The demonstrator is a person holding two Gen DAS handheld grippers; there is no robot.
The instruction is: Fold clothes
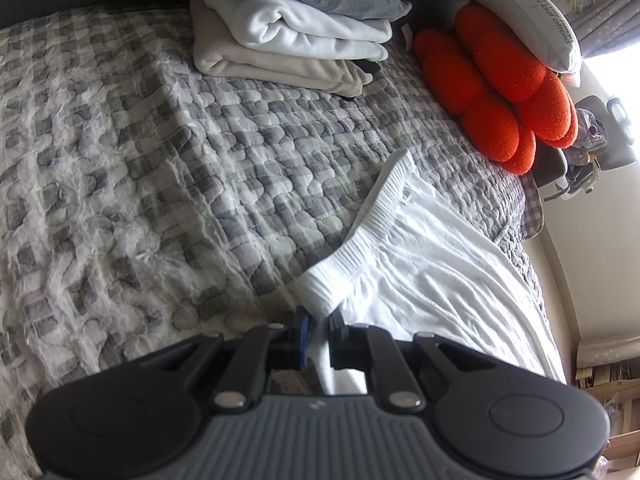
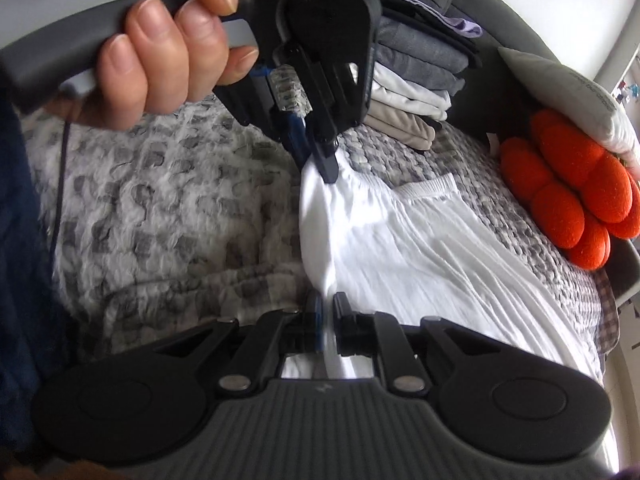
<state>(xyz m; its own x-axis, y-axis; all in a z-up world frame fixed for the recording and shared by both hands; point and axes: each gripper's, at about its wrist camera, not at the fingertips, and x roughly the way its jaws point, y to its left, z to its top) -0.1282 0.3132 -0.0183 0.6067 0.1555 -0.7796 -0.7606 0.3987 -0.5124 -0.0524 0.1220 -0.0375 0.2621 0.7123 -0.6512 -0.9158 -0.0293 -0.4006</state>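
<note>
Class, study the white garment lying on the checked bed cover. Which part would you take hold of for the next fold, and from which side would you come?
Probably the ribbed waistband of the white garment: it is thicker than the thin cloth below and lies flat on the checked bed cover. Come from the open stretch of cover beside it, away from the orange cushion.

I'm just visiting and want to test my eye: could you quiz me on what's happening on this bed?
1. True or false: both grippers are shut on the white garment.
2. What lies between the folded stack and the pillow? A) orange cushion B) shoe C) book
3. The bed wears a grey checked ____.

Key:
1. True: left gripper and right gripper each pinch it.
2. A, the orange cushion.
3. Quilt.
</note>
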